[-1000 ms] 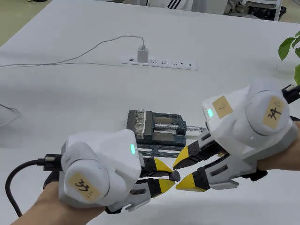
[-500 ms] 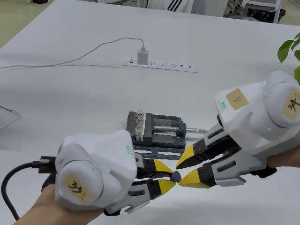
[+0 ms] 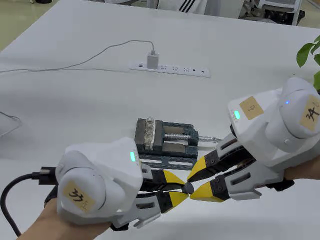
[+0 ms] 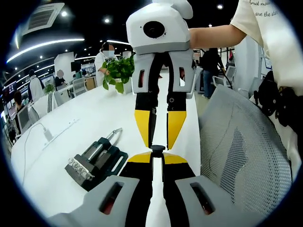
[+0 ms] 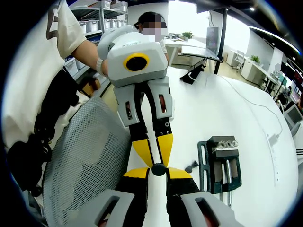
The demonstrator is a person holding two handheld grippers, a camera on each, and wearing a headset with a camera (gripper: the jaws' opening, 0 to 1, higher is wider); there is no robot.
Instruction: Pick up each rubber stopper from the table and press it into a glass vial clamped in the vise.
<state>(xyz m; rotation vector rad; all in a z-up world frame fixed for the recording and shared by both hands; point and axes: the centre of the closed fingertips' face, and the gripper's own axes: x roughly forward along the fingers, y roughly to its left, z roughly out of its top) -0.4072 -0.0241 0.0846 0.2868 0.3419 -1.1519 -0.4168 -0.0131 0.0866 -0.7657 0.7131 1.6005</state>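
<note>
A small dark rubber stopper (image 3: 187, 188) hangs in the air in front of the vise. My left gripper (image 3: 181, 188) is shut on it from the left. My right gripper (image 3: 192, 189) faces it, open, with a yellow tip close on each side of the stopper (image 5: 158, 169). In the left gripper view the stopper (image 4: 157, 150) sits on my own tips with the right gripper's fingers (image 4: 143, 125) coming down from above. The dark vise (image 3: 170, 145) stands behind, holding a row of glass vials (image 3: 148, 131). Small dark pieces (image 5: 191, 167) lie beside the vise (image 5: 222, 163).
A white power strip (image 3: 170, 67) with a charger and a cable lies at the back of the white table (image 3: 75, 105). Green plant leaves (image 3: 309, 50) reach in at the right edge. A grey mesh chair (image 4: 246, 156) stands at the near table edge.
My right gripper has drifted slightly right and down, its jaws narrowing a little around the stopper. My left gripper has stayed shut on the stopper.
</note>
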